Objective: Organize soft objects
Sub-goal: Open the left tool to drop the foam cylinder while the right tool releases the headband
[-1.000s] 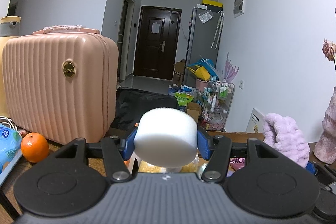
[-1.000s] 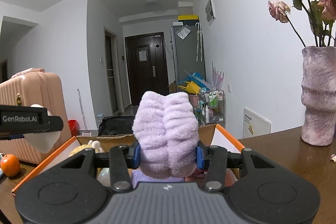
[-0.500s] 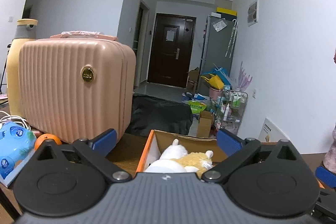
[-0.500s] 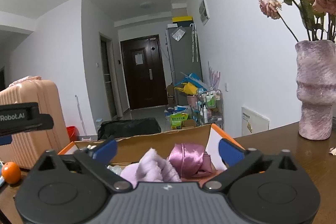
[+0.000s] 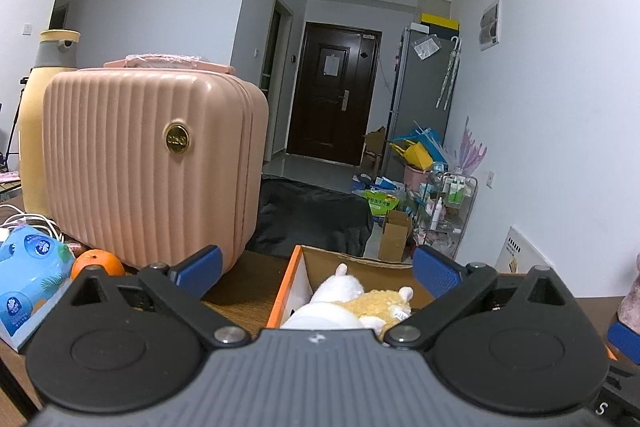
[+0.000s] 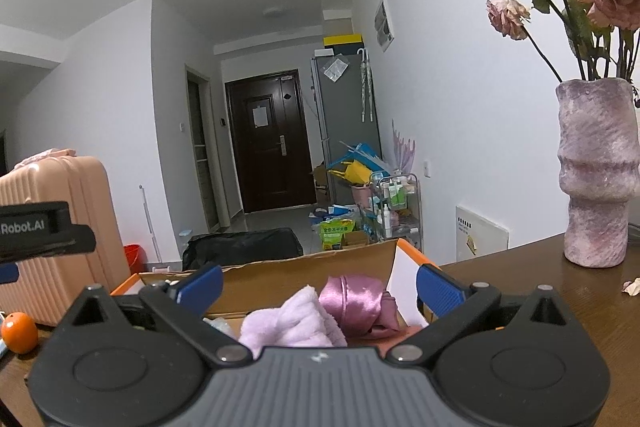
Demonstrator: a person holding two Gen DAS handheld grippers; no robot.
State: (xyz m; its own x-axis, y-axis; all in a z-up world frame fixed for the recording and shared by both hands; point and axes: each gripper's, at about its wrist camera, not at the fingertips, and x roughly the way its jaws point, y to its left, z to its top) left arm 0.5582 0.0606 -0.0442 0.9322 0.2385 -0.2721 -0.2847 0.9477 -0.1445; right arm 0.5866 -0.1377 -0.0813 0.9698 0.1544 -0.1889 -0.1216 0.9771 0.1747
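Note:
An orange-edged cardboard box [image 5: 286, 287] sits on the wooden table. My left gripper [image 5: 316, 269] hangs open just above its left end, with nothing between the blue pads. Under it lie a white foam sponge [image 5: 320, 319], a white plush [image 5: 340, 281] and a yellow plush [image 5: 384, 303]. My right gripper [image 6: 319, 285] is open over the right end of the box [image 6: 300, 275]. A lilac fluffy cloth [image 6: 292, 323] and a pink satin scrunchie [image 6: 356, 303] lie below it. The left gripper's body [image 6: 40, 231] shows at the left edge of the right wrist view.
A ribbed pink suitcase [image 5: 148, 167] stands left of the box, with an orange [image 5: 96, 263], a blue tissue pack [image 5: 28, 279] and white cables beside it. A mauve vase [image 6: 596, 171] of dried roses stands on the table at the right.
Both grippers went from shut to wide open. The white sponge left the left jaws and the lilac cloth left the right jaws; both now lie in the box.

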